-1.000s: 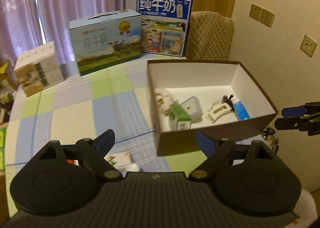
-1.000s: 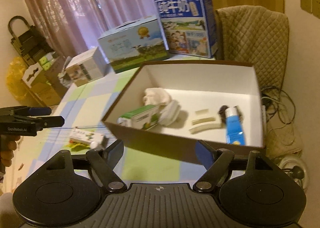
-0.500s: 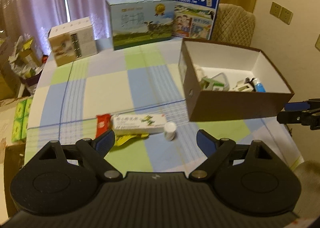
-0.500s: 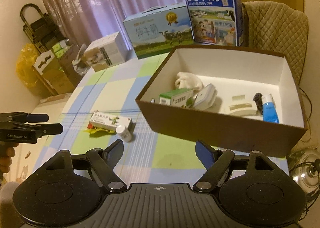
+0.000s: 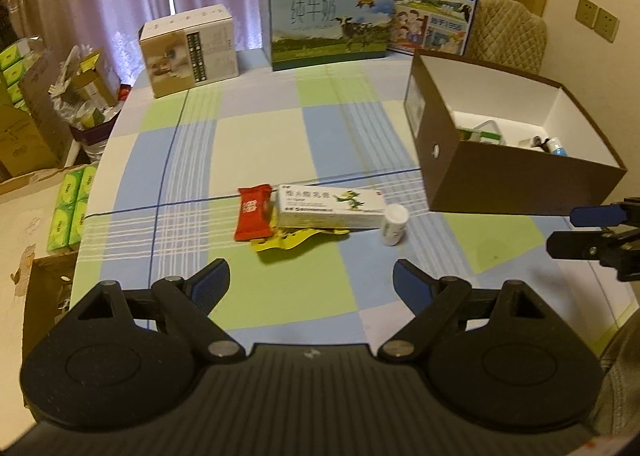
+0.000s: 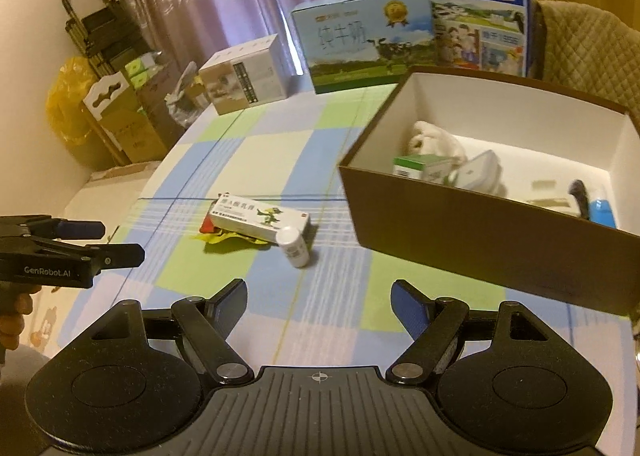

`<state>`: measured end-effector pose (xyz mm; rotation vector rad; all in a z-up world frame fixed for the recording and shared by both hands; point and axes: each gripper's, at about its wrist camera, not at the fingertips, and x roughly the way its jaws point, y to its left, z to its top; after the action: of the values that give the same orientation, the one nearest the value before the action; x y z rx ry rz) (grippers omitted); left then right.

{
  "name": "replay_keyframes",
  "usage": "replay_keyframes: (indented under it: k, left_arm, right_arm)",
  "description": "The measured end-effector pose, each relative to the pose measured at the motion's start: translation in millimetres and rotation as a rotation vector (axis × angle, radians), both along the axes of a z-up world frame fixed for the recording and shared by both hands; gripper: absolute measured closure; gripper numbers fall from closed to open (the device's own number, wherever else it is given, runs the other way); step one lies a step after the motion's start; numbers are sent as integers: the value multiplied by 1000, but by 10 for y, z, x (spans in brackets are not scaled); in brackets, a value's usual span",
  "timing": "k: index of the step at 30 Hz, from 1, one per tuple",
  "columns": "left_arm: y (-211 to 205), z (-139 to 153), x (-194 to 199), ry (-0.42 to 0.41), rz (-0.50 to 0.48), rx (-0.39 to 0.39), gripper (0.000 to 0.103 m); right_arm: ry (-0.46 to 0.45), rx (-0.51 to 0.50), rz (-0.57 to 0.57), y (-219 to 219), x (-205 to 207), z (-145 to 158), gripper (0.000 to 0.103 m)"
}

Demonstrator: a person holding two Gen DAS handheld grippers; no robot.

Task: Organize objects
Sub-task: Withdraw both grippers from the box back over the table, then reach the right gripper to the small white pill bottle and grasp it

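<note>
My jaws are spread wide and empty on both the left gripper (image 5: 310,282) and the right gripper (image 6: 318,296). On the worktop (image 5: 256,144) just beside the brown box (image 6: 480,224) lie a light, stiff medicine carton (image 5: 330,209) — best pinched across its narrow sides — and a small white bottle (image 5: 393,224), smooth and likely to roll.

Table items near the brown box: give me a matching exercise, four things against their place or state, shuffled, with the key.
1. small white bottle
2. red snack packet
3. white cloth
4. left hand-held gripper

a. inside the brown box
b. open, holding nothing
c. lying at the medicine carton's right end
d. at the carton's left end

1-c, 2-d, 3-a, 4-b
</note>
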<state>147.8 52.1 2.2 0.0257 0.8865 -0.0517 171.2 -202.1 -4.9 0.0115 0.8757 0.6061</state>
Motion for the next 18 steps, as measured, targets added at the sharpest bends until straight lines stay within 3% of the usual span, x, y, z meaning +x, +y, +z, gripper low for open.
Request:
replay_keyframes:
  k: [8, 10, 18]
  left_arm:
    - [116, -188, 167, 3, 39, -5, 17]
    - [140, -253, 249, -1, 45, -2, 17]
    - [221, -573, 549, 18, 51, 10, 17]
  right_arm:
    - [-48, -28, 18, 435, 147, -217, 29]
    - [-60, -38, 29, 529, 184, -298, 38]
    - [-75, -78, 71, 771, 393, -599, 50]
